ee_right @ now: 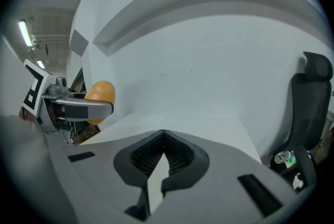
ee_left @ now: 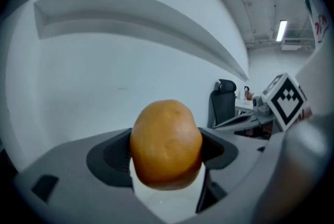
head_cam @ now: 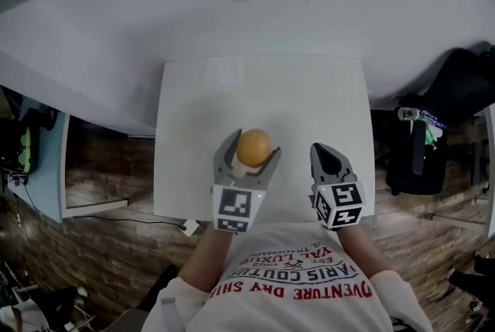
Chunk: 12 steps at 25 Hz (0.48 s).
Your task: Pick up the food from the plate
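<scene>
An orange, egg-shaped piece of food [head_cam: 254, 145] is clamped between the jaws of my left gripper [head_cam: 247, 156], held above the white table [head_cam: 263, 98]. In the left gripper view the food [ee_left: 166, 143] fills the gap between the grey jaws. My right gripper [head_cam: 326, 158] hovers to its right over the table's front part, its jaw tips meeting with nothing between them [ee_right: 163, 137]. From the right gripper view the food [ee_right: 100, 93] shows at the left, in the other gripper. No plate shows in any view.
The small white table stands against a white wall [head_cam: 247, 5]. A black office chair [head_cam: 456, 90] stands at the right, a bag with green items [head_cam: 414, 145] beside it. Brick-patterned floor [head_cam: 100, 168] lies on both sides. A light blue table [head_cam: 46, 160] is at the left.
</scene>
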Available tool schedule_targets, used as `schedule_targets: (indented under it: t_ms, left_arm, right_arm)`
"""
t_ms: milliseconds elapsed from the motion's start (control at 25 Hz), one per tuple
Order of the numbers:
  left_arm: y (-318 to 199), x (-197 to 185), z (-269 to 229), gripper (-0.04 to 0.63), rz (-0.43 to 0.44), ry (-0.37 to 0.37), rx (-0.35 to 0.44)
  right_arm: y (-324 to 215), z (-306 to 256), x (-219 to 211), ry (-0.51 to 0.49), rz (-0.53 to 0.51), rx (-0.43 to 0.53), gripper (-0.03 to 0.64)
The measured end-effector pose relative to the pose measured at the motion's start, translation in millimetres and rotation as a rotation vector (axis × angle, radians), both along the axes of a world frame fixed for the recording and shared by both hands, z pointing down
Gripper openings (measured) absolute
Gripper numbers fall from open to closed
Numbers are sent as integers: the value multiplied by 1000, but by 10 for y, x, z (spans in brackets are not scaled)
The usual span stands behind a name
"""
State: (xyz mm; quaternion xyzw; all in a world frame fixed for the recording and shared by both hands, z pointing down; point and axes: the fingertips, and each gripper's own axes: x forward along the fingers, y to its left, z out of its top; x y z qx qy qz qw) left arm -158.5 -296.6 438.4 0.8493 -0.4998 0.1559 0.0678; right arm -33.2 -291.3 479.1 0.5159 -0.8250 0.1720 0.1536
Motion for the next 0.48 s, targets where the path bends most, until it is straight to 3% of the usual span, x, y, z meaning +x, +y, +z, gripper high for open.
schedule_targets:
  t_ms: [280, 480]
  left_arm:
    - [-18, -262, -749, 371, -44, 83, 215]
    - [-68, -440, -939, 371, -91, 117, 267]
  right_arm:
    - [-102, -492, -142, -37, 8, 119, 8]
    - [-157, -719, -218, -40, 12, 192, 8]
